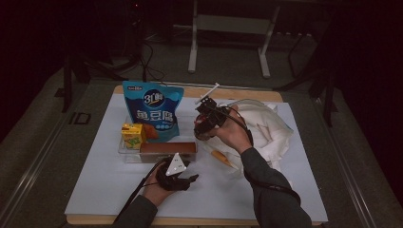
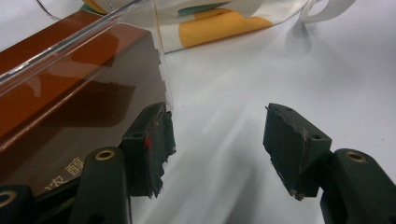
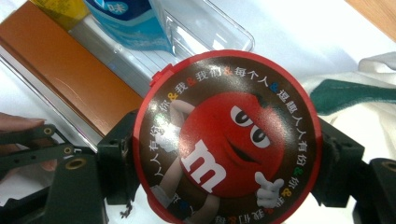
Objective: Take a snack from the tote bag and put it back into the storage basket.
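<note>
A white sheet (image 1: 109,180) is covering most of the table, with a wooden edge (image 1: 199,221) showing along the near side; the sheet is lying bare in front of the tray and along the left margin, while a white cloth bag (image 1: 271,130) is taking up the far right. A clear plastic tray (image 1: 124,153) is sitting left of centre and is holding a blue snack pouch (image 1: 153,110) leaning upright at its back, a yellow carton (image 1: 133,135) at its left and a brown box (image 1: 167,147) lying along its front wall.

The high view is giving the layout, but there the round thing held in the right gripper (image 1: 203,124) is dark and unreadable. The right gripper view is showing it plainly: a round red-rimmed candy tin (image 3: 227,140) with a red cartoon face on its lid, pinched at its rim between the two jaws and held above the tray's right end, beside the bag.

The left gripper (image 1: 177,176) is resting just in front of the tray. In the left gripper view its fingers (image 2: 294,147) are standing spread with nothing between them, one just beside the tray's near corner (image 2: 161,93).
</note>
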`<state>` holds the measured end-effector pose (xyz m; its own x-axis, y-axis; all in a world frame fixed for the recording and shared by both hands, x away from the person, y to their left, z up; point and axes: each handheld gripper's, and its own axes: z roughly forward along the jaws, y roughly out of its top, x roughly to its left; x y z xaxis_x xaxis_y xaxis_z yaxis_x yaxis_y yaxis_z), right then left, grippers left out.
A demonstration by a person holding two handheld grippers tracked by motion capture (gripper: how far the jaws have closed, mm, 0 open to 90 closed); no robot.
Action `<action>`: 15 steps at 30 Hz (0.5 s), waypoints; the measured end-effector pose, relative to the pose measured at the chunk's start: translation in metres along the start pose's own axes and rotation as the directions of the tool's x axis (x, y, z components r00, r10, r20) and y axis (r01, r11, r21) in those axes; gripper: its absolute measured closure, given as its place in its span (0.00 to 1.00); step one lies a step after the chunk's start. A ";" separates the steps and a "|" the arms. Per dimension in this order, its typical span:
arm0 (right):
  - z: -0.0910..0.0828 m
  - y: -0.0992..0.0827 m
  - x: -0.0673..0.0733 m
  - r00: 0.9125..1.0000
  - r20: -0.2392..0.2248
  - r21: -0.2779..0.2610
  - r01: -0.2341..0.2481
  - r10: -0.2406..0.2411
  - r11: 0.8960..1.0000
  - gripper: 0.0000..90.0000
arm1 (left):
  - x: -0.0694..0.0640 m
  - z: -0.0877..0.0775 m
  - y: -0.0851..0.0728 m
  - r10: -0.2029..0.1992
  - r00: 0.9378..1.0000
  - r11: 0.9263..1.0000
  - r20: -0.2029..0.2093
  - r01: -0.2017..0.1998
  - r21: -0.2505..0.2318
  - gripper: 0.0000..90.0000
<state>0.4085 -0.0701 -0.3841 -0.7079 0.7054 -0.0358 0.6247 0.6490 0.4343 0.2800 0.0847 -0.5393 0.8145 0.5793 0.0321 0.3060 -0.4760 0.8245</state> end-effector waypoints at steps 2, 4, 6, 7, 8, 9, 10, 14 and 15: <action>0.000 0.002 0.002 1.000 -0.002 -0.003 0.001 -0.001 1.000 0.29 | 0.000 0.000 0.000 0.001 1.000 1.000 0.000 -0.001 0.001 0.45; 0.001 0.003 0.003 1.000 -0.003 -0.005 0.005 -0.005 1.000 0.29 | 0.000 0.000 0.000 0.003 1.000 1.000 -0.001 -0.003 0.003 0.45; 0.001 0.005 0.005 1.000 -0.004 0.000 0.005 -0.005 1.000 0.29 | 0.000 0.000 0.000 0.003 1.000 1.000 -0.001 -0.003 0.002 0.45; 0.002 0.005 0.005 1.000 -0.003 -0.002 0.008 -0.008 1.000 0.29 | 0.000 0.000 0.000 0.002 1.000 1.000 -0.001 -0.002 0.002 0.45; 0.002 0.006 0.006 1.000 -0.004 -0.003 0.005 -0.005 1.000 0.29 | 0.000 0.000 0.000 0.001 1.000 1.000 0.001 -0.001 0.001 0.45; 0.002 0.006 0.006 1.000 -0.005 -0.003 0.005 -0.005 1.000 0.29 | 0.001 0.000 0.000 0.000 1.000 1.000 0.001 0.000 0.001 0.45; 0.002 0.007 0.007 1.000 -0.007 -0.003 0.004 -0.004 1.000 0.29 | 0.001 0.000 0.000 -0.001 1.000 1.000 0.001 0.001 0.000 0.45; 0.003 0.008 0.010 1.000 -0.011 -0.005 0.006 -0.006 1.000 0.29 | 0.001 0.000 0.000 -0.001 1.000 1.000 0.001 0.001 0.000 0.45; 0.004 0.009 0.010 1.000 -0.013 -0.006 0.008 -0.008 1.000 0.29 | 0.001 0.000 0.000 -0.001 1.000 1.000 0.001 0.001 0.000 0.45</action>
<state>0.4082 -0.0561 -0.3837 -0.7171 0.6964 -0.0275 0.6170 0.6528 0.4395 0.2803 0.0853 -0.5392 0.8146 0.5792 0.0303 0.3070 -0.4750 0.8247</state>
